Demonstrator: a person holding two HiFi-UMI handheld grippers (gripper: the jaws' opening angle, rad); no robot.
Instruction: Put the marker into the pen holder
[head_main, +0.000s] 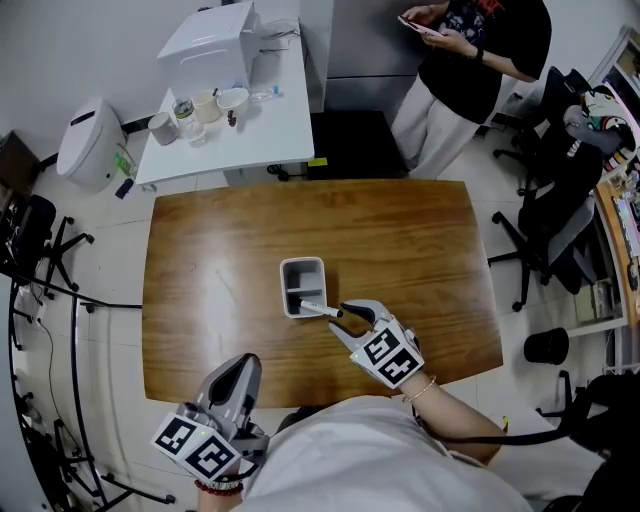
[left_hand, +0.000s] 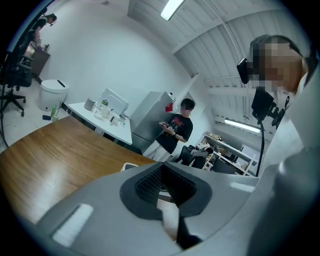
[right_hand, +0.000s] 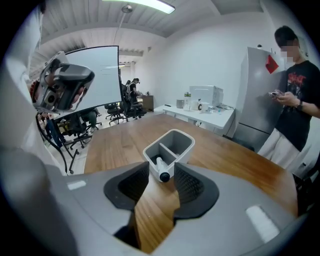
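A grey two-compartment pen holder (head_main: 302, 268) (right_hand: 186, 152) stands on the wooden table (head_main: 220, 260), a little in front of its middle. A white marker (head_main: 318, 308) (right_hand: 160, 165) with a black cap leans in the holder's near compartment, cap end sticking out over the rim. My right gripper (head_main: 346, 318) (right_hand: 161, 173) is open just in front of the holder. The cap sits between its fingertips and the pads do not touch it. My left gripper (head_main: 243, 368) (left_hand: 165, 172) hangs at the table's near edge, jaws together and empty. The pen holder (left_hand: 131, 166) peeks over it.
A white side table (head_main: 290, 120) with cups and a white appliance (head_main: 208, 48) stands behind the wooden table. A person (head_main: 470, 60) looks at a phone at the back right. Office chairs (head_main: 550, 200) stand to the right, a white bin (head_main: 88, 140) at the back left.
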